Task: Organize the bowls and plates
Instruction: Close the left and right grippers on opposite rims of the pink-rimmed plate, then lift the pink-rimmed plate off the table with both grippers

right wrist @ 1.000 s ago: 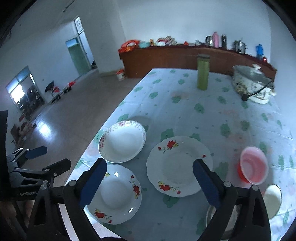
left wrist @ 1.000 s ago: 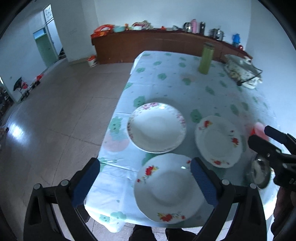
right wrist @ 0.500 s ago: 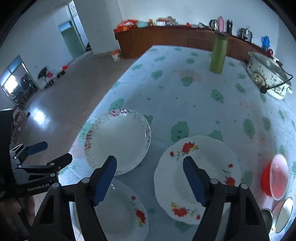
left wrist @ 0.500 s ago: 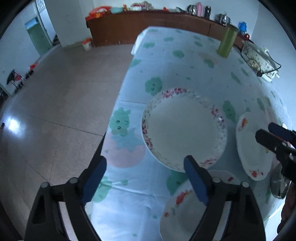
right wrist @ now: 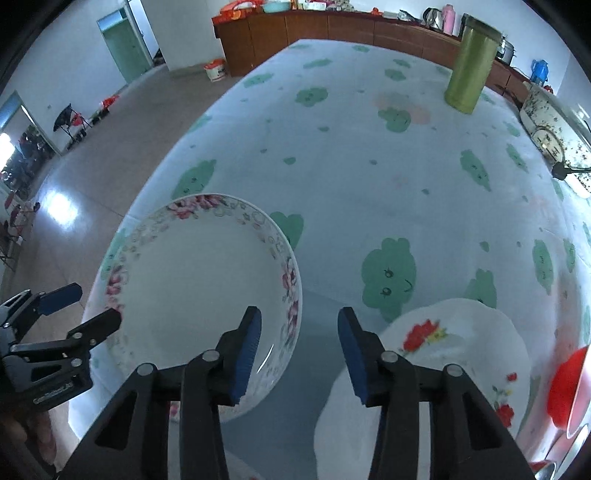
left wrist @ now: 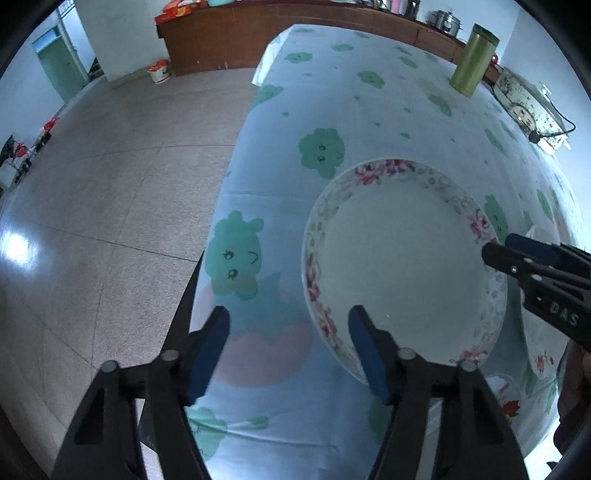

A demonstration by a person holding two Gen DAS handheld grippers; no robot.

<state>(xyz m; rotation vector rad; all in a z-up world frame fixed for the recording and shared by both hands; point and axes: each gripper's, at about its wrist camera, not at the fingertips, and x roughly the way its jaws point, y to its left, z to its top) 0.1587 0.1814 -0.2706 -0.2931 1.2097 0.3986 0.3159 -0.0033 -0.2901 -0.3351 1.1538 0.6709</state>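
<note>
A white deep plate with a pink flower rim (left wrist: 402, 258) (right wrist: 199, 280) lies near the table's left edge. My left gripper (left wrist: 288, 347) straddles its near-left rim, one pad over the inside and one outside. Its jaws are closing and the pads are not touching the rim. My right gripper (right wrist: 299, 350) straddles the opposite rim the same way, also closing and not pressing. Each gripper shows in the other's view: the right gripper (left wrist: 495, 251) and the left gripper (right wrist: 94, 306). A red-flowered plate (right wrist: 443, 354) lies to the right, and a red bowl (right wrist: 565, 384) beyond it.
The table (left wrist: 369, 110) wears a pale cloth with green prints, and its left edge drops to a tiled floor (left wrist: 92, 221). A green canister (right wrist: 469, 66) and a slow cooker (right wrist: 554, 129) with a cord stand at the far right. A wooden sideboard (right wrist: 332, 26) lines the back wall.
Both grippers have come down and forward onto the pink-rimmed plate, and both pairs of jaws have narrowed. They now stand over its two opposite rims.
</note>
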